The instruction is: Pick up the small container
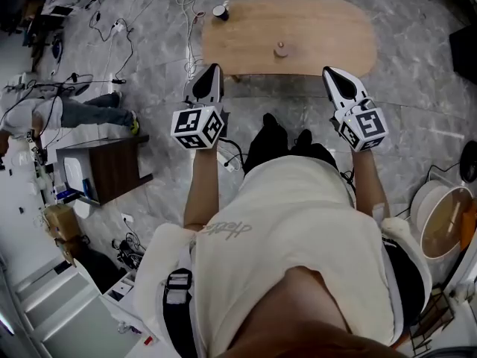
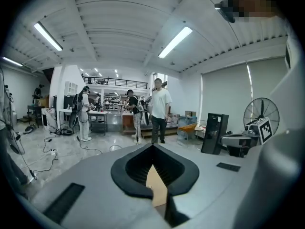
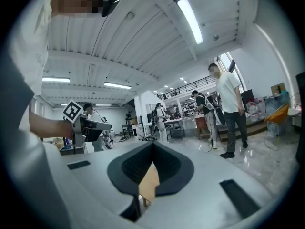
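table [image 1: 320, 32]: light wood grain | floor [image 1: 417, 58]: grey marbled | left tool [image 1: 212, 69]: black-white square markers | shirt [image 1: 298, 230]: cream

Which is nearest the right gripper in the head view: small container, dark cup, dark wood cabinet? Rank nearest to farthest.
1. small container: middle of the table, just ahead and left of the right gripper.
2. dark cup: at the table's far left edge.
3. dark wood cabinet: off the table, far out at the view's left.
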### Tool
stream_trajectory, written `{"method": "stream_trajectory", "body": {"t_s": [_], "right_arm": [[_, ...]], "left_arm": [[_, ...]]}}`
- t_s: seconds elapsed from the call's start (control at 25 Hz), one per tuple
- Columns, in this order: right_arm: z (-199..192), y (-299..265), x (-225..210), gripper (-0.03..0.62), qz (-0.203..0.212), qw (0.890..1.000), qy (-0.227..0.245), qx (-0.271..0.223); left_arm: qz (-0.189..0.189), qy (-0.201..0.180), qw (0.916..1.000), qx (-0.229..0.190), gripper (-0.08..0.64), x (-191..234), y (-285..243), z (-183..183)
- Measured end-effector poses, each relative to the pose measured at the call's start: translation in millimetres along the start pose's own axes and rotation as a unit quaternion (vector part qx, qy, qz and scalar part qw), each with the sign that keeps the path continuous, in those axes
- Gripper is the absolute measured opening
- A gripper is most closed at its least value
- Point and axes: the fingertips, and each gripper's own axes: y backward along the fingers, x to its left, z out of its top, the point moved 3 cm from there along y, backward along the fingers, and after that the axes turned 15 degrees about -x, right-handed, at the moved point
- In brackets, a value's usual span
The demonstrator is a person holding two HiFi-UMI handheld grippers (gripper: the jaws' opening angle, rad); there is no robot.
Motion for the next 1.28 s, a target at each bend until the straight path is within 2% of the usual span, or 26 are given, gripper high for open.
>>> {"method": "stream_trajectory", "body": {"t_s": [0.12,0.44,0.72,1.08,1.28], "right_arm": [[-1,-5,3,-0.002,-0.005,1.000,0.008,0.004],[9,-41,-11,-0.002,-0.036,0.999,0.023,0.007],[23,-98,3,-0.002,-0.049,0.997,0.052,-0.003],[-1,-148,11,-0.001,-0.094,0.994,0.058,0.025],[-6,-170,18,0.000,-0.103,0.990,0.093,0.036]], "left_arm": [[-0.002,0.000,1.0000,0.001,0.003,10,-8,-3],[-0.049,-0.027,0.9984,-0.012,0.003,26,-58,9],[-0.076,-0.020,0.9969,-0.011,0.003,74,-80,7],[-0.108,-0.004,0.9940,-0.011,0.003,137,-118,-3],[-0.119,0.011,0.9928,0.005,0.003,159,-130,-23]]}}
